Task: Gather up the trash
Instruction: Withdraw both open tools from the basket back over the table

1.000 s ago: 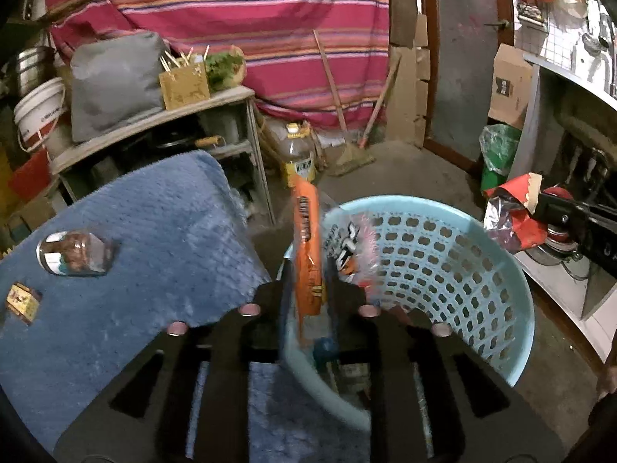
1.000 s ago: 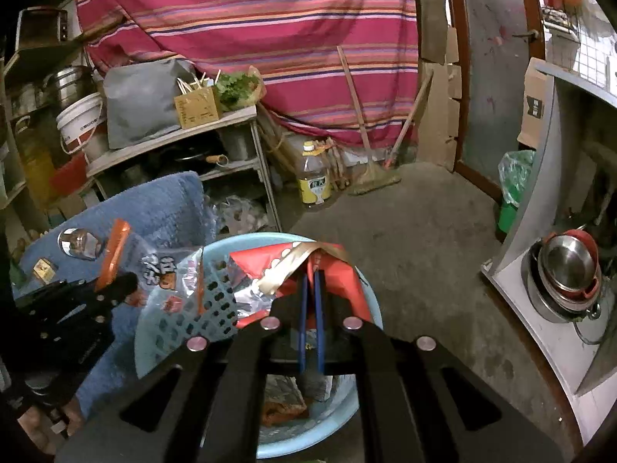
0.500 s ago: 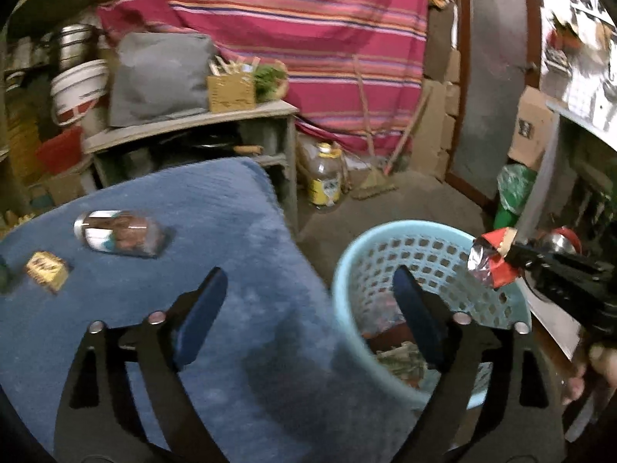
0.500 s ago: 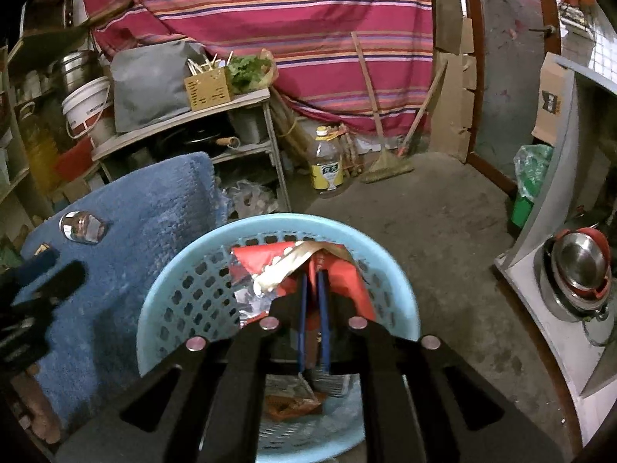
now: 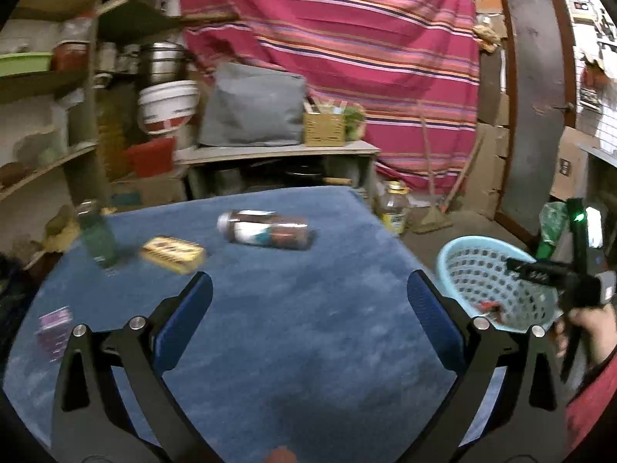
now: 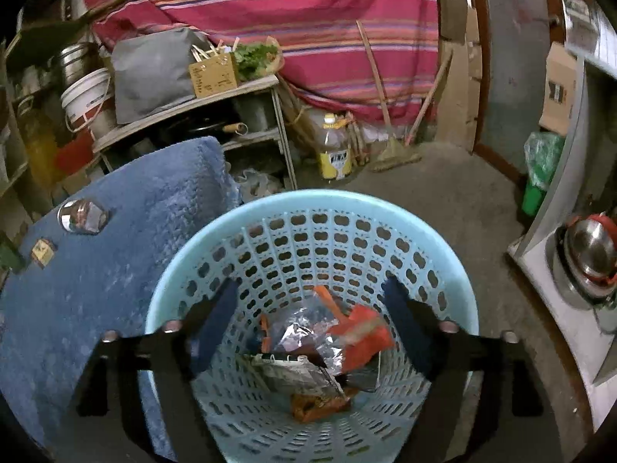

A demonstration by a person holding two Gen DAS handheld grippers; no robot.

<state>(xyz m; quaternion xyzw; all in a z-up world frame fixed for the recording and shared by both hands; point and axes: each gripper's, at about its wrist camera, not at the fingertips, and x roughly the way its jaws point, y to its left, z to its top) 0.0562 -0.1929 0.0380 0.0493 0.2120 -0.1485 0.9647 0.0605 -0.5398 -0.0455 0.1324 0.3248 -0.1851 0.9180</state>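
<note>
Opening wide over the blue basket, right tool releasing a light, crinkly red wrapper — left tool spreading, empty, facing a rigid, rollable jar on the table — gripping mid-body likely best.

- Your room is dim and warm-toned, and the corners of both views fall to black.
- Your left view is smeared by motion: the bottle and the small box on the counter look soft.
- Your right view is sharper, though the tongs blur over the basket.
- The fisheye bends the shelves and the door at the edges.
- Foil in the basket glints.
</note>
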